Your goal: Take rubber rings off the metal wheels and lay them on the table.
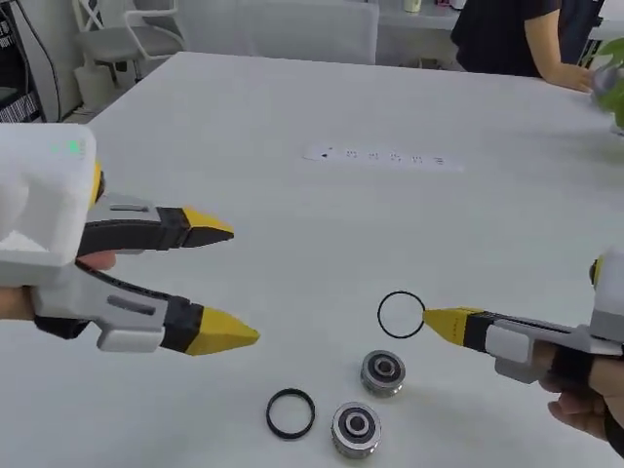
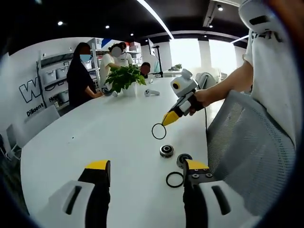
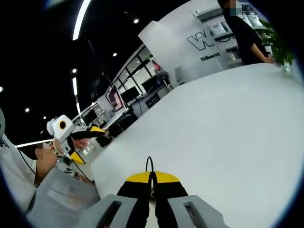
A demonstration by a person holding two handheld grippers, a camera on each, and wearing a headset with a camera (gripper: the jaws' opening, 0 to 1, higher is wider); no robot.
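Observation:
My right gripper [image 1: 429, 319] is shut on a thin black rubber ring [image 1: 401, 314], holding it above the white table [image 1: 292, 146]; in the right gripper view the ring [image 3: 149, 166] stands edge-on between the closed yellow tips [image 3: 152, 177]. Two metal wheels [image 1: 382, 371] [image 1: 356, 429] rest on the table below it. Another black rubber ring [image 1: 291, 412] lies flat to their left. My left gripper [image 1: 229, 283] hovers open at the left, empty. The left gripper view shows the held ring [image 2: 159, 131], the wheels [image 2: 166, 151] [image 2: 183, 159], the loose ring [image 2: 175, 179] and the right gripper [image 2: 168, 118].
A flat white power strip [image 1: 385, 156] lies mid-table. A person stands at the far edge [image 1: 507, 39] beside a potted plant [image 1: 609, 88]. Chairs [image 1: 127, 39] stand beyond the far left. A mesh chair back [image 2: 247, 147] is close on the near side.

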